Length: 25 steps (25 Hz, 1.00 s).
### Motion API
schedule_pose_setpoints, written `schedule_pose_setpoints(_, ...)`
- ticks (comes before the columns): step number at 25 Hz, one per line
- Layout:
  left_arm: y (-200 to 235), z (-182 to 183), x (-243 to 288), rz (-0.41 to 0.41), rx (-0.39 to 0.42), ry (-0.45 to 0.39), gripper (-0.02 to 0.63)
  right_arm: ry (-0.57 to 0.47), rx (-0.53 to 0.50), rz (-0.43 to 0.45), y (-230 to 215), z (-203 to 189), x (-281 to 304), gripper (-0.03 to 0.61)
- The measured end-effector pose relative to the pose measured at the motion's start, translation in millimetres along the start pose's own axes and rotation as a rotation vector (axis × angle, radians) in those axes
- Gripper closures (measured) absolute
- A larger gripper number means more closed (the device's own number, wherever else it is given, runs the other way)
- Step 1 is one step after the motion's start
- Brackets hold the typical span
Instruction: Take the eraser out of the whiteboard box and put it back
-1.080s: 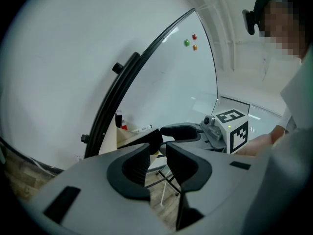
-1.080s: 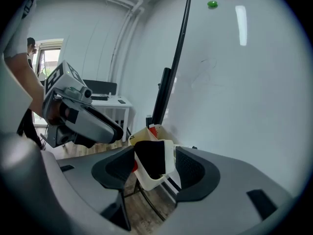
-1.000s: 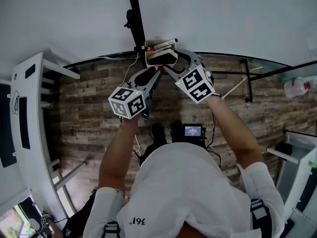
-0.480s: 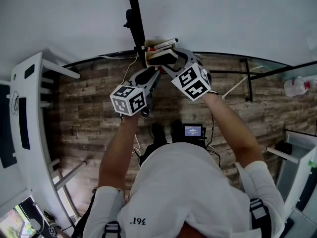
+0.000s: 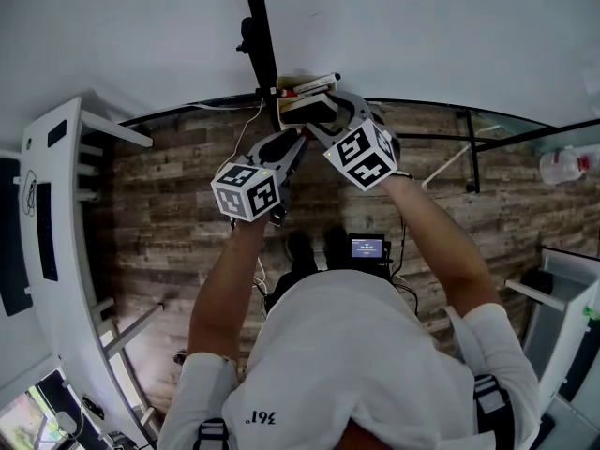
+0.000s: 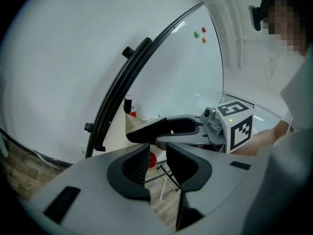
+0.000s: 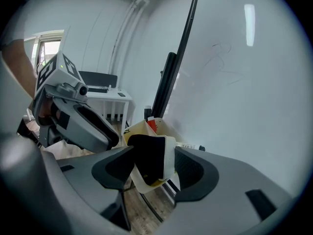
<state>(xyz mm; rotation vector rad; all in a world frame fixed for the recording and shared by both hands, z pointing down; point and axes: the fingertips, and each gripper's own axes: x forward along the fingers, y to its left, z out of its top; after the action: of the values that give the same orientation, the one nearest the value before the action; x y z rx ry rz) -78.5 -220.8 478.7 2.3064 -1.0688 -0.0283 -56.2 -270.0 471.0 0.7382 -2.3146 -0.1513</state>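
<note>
A cream whiteboard box [image 5: 302,84] hangs at the whiteboard's [image 5: 422,26] lower edge beside the black frame bar. My right gripper [image 5: 302,112] is shut on the eraser [image 5: 314,109], a black felt pad with a cream back, just below the box. In the right gripper view the eraser [image 7: 149,155] stands upright between the jaws of my right gripper [image 7: 154,165], with the box [image 7: 139,127] and a red marker [image 7: 151,125] behind it. My left gripper [image 5: 292,139] hovers lower left of the box. Seen in its own view, my left gripper [image 6: 157,160] is open by a narrow gap and holds nothing.
A white desk [image 5: 47,214] curves along the left. Black stand legs [image 5: 469,148] cross the wooden floor at the right, near a plastic bottle [image 5: 567,162]. Small coloured magnets [image 6: 199,32] stick high on the board. A small screen [image 5: 366,247] sits at the person's chest.
Both grippers have edged slightly toward the board and the box. The right one still holds the eraser.
</note>
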Motion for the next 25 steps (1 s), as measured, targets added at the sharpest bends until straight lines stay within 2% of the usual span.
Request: schedule_pose_setpoints(25,-3.3,3.8,-4.5,0.006,-0.005,-0.011,0.522,-0.056,-0.023,-0.043,-6.4,10.2,-20.8,0.368)
